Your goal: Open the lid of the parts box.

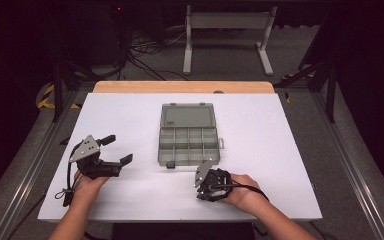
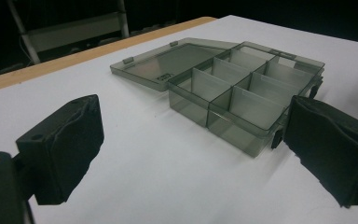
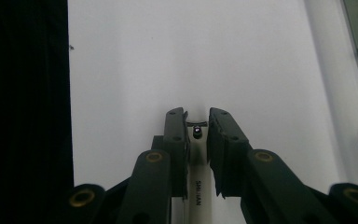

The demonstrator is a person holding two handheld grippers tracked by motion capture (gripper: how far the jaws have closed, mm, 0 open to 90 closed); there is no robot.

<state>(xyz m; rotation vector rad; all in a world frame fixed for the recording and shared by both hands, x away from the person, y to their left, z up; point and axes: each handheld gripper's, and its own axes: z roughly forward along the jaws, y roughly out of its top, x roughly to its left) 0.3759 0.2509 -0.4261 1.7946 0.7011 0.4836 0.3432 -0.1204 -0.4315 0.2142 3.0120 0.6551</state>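
High view: a person's two forearms enter from the bottom edge of the frame, each hand working a two-jaw gripper over a white table (image 1: 130, 115) whose far edge shows a strip of pale wood. At centre frame sits a smoky grey compartment box (image 1: 188, 145), its lid (image 1: 188, 116) swung fully open and lying flat on the table toward the top of the frame, its dividers marking off two rows of small cells.

At lower left, the left gripper (image 1: 116, 149) hovers with its jaws spread wide and nothing between them, tips pointing right toward the box. The left gripper view bears this out: the two black padded fingers (image 2: 70, 140) stand at opposite edges of the frame, with bare white table and the near corner of the compartment box (image 2: 247, 100) between them, the box lying well ahead of the pads.

At lower centre, just below the box's near right corner, the right gripper (image 1: 207, 182) is held low at the table in the person's hand. In the right gripper view the right gripper (image 3: 197, 122) has its jaws drawn close together around a slim white pen-like object (image 3: 196, 186) with a dark tip and small printed lettering along its barrel; the pads flank it tightly, though whether both press on it cannot be told. A sliver of the box edge shows at the far right of that frame.
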